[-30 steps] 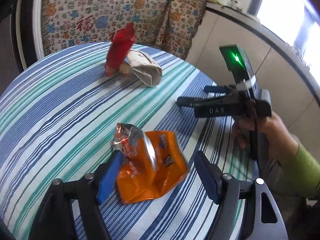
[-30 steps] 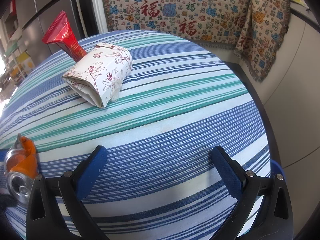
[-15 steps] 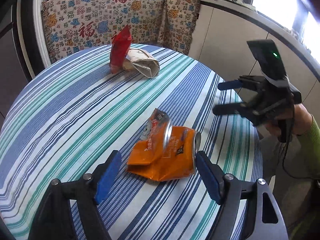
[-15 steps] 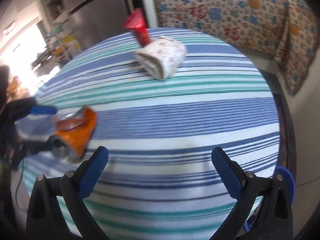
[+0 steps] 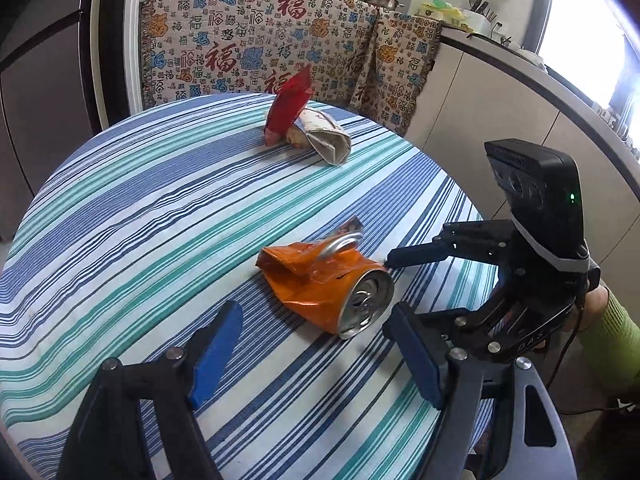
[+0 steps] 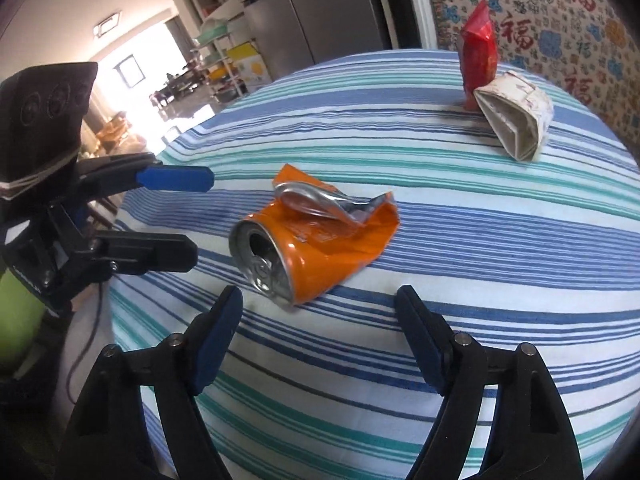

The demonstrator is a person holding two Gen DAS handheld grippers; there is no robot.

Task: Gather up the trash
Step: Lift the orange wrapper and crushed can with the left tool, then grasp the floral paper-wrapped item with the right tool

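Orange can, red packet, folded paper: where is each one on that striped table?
Orange can (image 6: 316,248): right wrist view, on its crushed orange side.
Red packet (image 5: 287,107): left wrist view, on its upright red body.
Folded paper (image 6: 516,118): right wrist view, on its layered open end.

- Daylight is pouring in from a window (image 5: 592,40) at two o'clock, blowing out to white.
- A bright doorway (image 6: 132,68) is glaring at ten o'clock.
- Fisheye bending is curving the striped tablecloth (image 5: 160,216); corners are darkening.
- Both views are staying sharp.
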